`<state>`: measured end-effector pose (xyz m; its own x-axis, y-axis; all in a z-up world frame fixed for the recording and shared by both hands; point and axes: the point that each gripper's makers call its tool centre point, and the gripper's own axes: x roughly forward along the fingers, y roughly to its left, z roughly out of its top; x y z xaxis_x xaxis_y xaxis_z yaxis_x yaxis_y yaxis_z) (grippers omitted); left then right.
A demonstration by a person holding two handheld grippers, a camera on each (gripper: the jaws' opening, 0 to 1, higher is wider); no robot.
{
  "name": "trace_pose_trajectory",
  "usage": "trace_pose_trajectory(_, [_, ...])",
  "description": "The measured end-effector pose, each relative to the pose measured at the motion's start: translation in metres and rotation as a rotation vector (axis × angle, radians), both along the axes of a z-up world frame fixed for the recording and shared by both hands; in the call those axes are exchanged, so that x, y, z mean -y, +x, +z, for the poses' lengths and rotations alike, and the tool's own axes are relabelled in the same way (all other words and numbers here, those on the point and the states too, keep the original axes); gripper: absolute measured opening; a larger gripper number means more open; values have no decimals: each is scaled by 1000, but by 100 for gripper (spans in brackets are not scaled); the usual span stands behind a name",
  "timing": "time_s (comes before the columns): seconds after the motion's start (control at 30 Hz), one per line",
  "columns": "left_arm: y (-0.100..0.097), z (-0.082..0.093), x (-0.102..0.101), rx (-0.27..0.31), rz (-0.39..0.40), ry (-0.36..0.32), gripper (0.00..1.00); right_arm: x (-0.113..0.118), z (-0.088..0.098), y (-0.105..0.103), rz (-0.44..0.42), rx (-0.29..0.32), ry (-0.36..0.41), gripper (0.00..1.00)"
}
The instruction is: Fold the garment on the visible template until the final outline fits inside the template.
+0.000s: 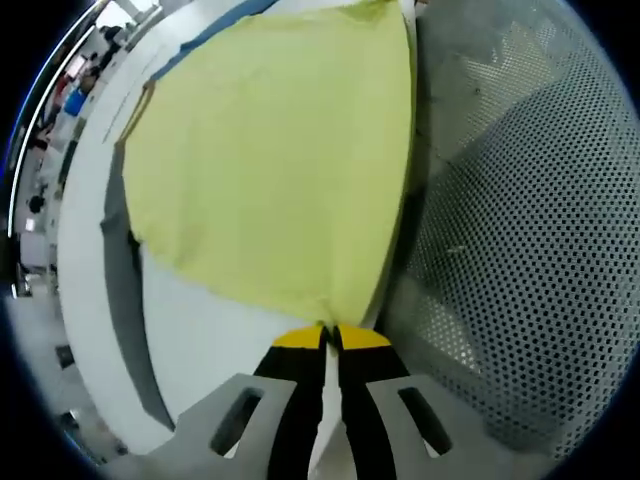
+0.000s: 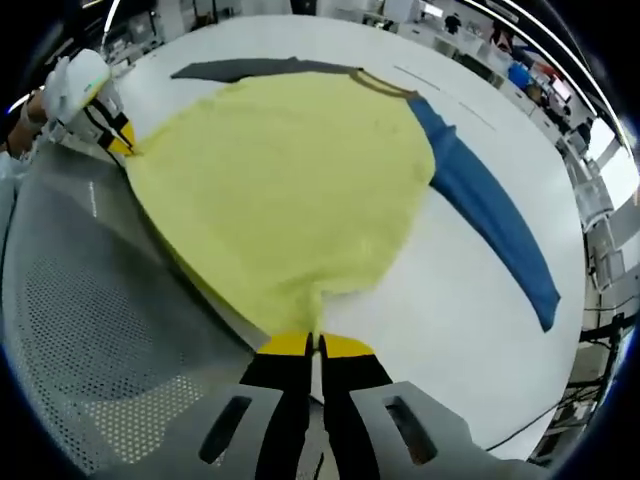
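At table (image 2: 480,330) edge, both tools — left (image 1: 327,335), right (image 2: 316,343) — pinch yellow garment (image 2: 290,190) hem w/ jaws closed.

A pale yellow shirt (image 2: 290,190) spreads across a white table (image 2: 470,330), its one long sleeve (image 2: 485,215) a solid mid-blue running toward the right of the frame, its collar (image 2: 380,83) edged in olive-brown. A dark grey strip (image 2: 250,68) lies at the upper left of the right gripper view. At the lower left, a grey metal sheet (image 2: 100,330) carries a regular pattern of small dark holes. The right gripper (image 2: 317,345) shows black jaws tipped in bright yellow on a light grey body; the left gripper (image 1: 328,337) wears the same black, yellow and grey in the left gripper view, where the shirt (image 1: 270,160) fills the centre in plain yellow.
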<state>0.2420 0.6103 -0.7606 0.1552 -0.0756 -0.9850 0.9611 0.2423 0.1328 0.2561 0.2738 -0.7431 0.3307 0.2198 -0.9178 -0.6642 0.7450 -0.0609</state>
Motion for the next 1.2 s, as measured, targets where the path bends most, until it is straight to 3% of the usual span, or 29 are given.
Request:
trace_pose_trajectory(0.27, [-3,-3,-5,-7,-49,29,3,0,-5,-4,26,-8,-13,4])
trace_pose_trajectory(0.53, [5,3,-14,54,-102,69,21,1,1,-1,65,28,-54,6])
trace_pose_trajectory(0.67, [12,16,-24,104,-171,142,18,-1,7,4,73,52,-62,8])
trace_pose_trajectory(0.9, [29,51,-58,200,-294,396,23,-5,10,6,77,68,-61,10])
trace_pose_trajectory(1.2, [41,75,-64,264,-387,496,21,-4,9,6,85,62,-63,10])
